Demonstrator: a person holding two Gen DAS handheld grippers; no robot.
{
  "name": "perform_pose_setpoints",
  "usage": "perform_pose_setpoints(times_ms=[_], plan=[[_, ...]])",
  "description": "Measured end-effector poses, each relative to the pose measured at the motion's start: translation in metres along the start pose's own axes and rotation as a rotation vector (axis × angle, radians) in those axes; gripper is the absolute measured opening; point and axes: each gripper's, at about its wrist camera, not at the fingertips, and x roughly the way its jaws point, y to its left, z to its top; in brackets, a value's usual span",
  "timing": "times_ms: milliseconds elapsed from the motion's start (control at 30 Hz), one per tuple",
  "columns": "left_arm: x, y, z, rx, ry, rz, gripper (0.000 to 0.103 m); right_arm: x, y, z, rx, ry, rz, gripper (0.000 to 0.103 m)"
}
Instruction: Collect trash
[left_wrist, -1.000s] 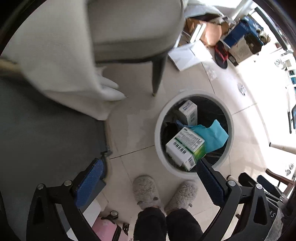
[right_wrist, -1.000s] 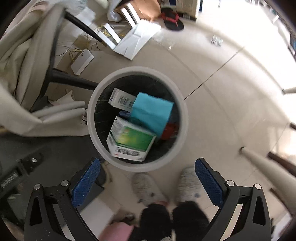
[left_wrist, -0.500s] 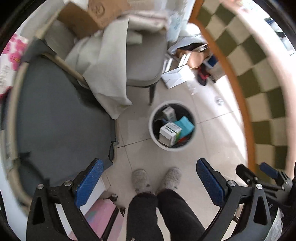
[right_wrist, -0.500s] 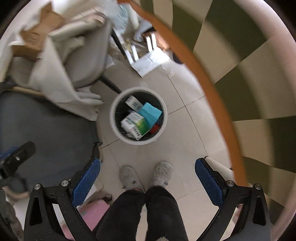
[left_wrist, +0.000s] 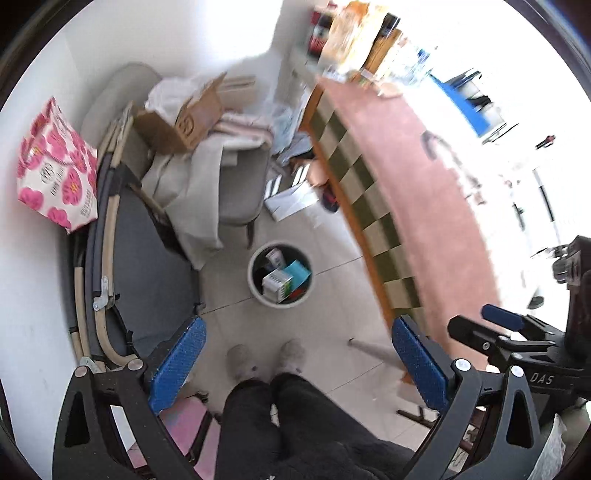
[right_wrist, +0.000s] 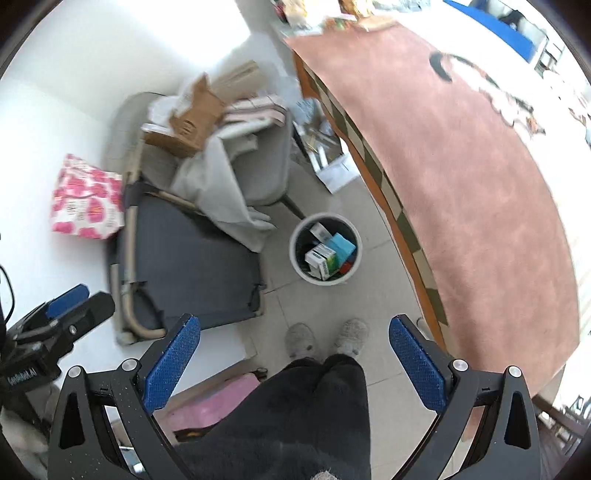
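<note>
A round white trash bin (left_wrist: 255, 286) (right_wrist: 295, 258) stands on the tiled floor far below both grippers. Inside lie a green-and-white box (left_wrist: 279, 285) (right_wrist: 323, 261), a teal paper piece (left_wrist: 298, 272) (right_wrist: 341, 244) and a small white box (left_wrist: 274, 256) (right_wrist: 319, 232). My left gripper (left_wrist: 297, 363) is open with nothing between its blue pads, high above the floor. My right gripper (right_wrist: 295, 360) is open and empty too, at a similar height. Each gripper shows at the edge of the other's view.
A table with a pink cloth (left_wrist: 424, 192) (right_wrist: 461, 166) runs along the right. A grey chair draped with cloth (left_wrist: 236, 184) (right_wrist: 258, 173) holds a cardboard box (left_wrist: 177, 125). A dark folding cot (right_wrist: 192, 258) and pink flowered bag (left_wrist: 55, 166) lie left. A person's legs and slippers (left_wrist: 266, 360) stand below.
Both grippers have risen well away from the bin, which now looks much smaller. The pink tabletop has come into view. Both stay open and empty.
</note>
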Motion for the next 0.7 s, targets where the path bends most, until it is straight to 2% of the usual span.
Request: perform_pose_setpoints(times_ms=[200, 333, 700], plan=[[-0.062, -0.007, -0.003, -0.019, -0.064, -0.089, 0.103, -0.070, 0.015, -0.008, -0.027, -0.038, 0.074, 0.103], [-0.090, -0.013, -0.007, -0.018, -0.093, -0.120, 0.103, -0.099, 0.025, -0.010, -0.048, -0.054, 0.111, 0.103], [-0.122, -0.026, -0.018, 0.003, -0.112, -0.150, 0.103, -0.144, 0.049, -0.016, -0.105, -0.083, 0.137, 0.103]])
